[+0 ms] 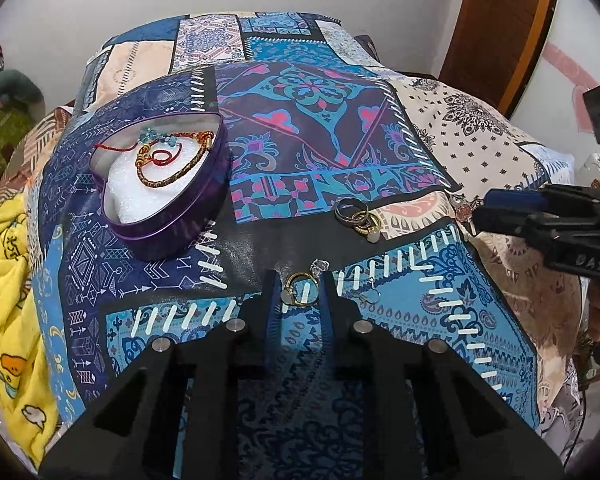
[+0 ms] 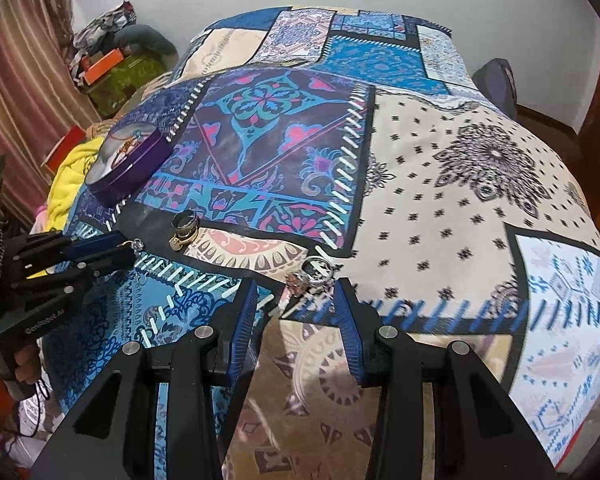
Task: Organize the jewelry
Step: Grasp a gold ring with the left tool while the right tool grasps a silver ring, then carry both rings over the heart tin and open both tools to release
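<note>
Purple tin, heart-shaped (image 1: pixel 162 184), sits open on the patchwork bedspread (image 1: pixel 300 120) at ten o'clock in the left wrist view, and its white padding already carries a gold bangle (image 1: pixel 172 164) and a red thread bracelet with blue beads (image 1: pixel 156 140); that much of the sorting looks done. Several pieces are left loose on the bed. A gold ring with a pale stone (image 1: pixel 300 294) lies between the fingers of the left claw (image 1: pixel 300 300), whose jaws stand apart around it without pinching, beside a clear-stone ring (image 1: pixel 320 269). A cluster of dark and gold rings (image 1: pixel 358 216) waits at one o'clock from there. The right claw (image 2: pixel 296 300) is open too, its fingers either side of a silver ring (image 2: pixel 318 271) with a pinkish stone piece (image 2: pixel 296 280) at twelve o'clock in its own view. By my reckoning the job is about half through, with every ring yet to reach the tin.
</note>
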A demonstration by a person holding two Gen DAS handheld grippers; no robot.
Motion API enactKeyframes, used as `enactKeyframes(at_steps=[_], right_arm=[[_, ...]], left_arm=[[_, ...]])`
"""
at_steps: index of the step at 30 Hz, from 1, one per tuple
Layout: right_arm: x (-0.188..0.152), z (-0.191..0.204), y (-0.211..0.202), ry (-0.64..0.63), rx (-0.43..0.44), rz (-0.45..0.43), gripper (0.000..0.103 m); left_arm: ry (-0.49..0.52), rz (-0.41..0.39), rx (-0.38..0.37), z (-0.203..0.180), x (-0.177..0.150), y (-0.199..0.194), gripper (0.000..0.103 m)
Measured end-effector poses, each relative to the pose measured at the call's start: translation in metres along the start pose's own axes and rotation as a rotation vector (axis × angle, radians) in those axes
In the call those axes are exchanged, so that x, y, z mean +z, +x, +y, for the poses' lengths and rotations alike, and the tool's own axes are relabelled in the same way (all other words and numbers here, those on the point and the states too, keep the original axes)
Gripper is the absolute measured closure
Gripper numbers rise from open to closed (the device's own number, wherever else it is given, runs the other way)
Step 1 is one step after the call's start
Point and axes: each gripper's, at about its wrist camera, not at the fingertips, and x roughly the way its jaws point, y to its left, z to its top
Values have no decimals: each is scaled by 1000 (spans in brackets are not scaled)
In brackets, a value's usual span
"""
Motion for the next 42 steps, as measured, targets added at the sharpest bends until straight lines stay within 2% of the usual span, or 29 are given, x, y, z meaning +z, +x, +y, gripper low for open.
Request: enactKeyframes(at_steps=[4,6,8,11,21,30,42], right_arm=[[1,2,13,-10,-21,21,68],[1,4,15,-26,-46,19,72],[0,5,17,-40,-64,22,86],[-1,3,18,-37,-57,18,91],[4,6,-1,-19,-39,-34,91],[29,24,-38,-39,-31,-162,91],[73,74,-69,-131,13,-325,91]], left_arm=[[7,-7,7,-3,-2,-3,85],[-2,-9,0,-2,-2,-5,85],[-15,-11,-6,0,-3,-8,85],[-39,-14,-11,5,-2,-11,85],[-80,-68,-3,15,2,-35,85],[-89,-164,30,26,11,-71,85],[-110,-294,107,57,34,-108,85]])
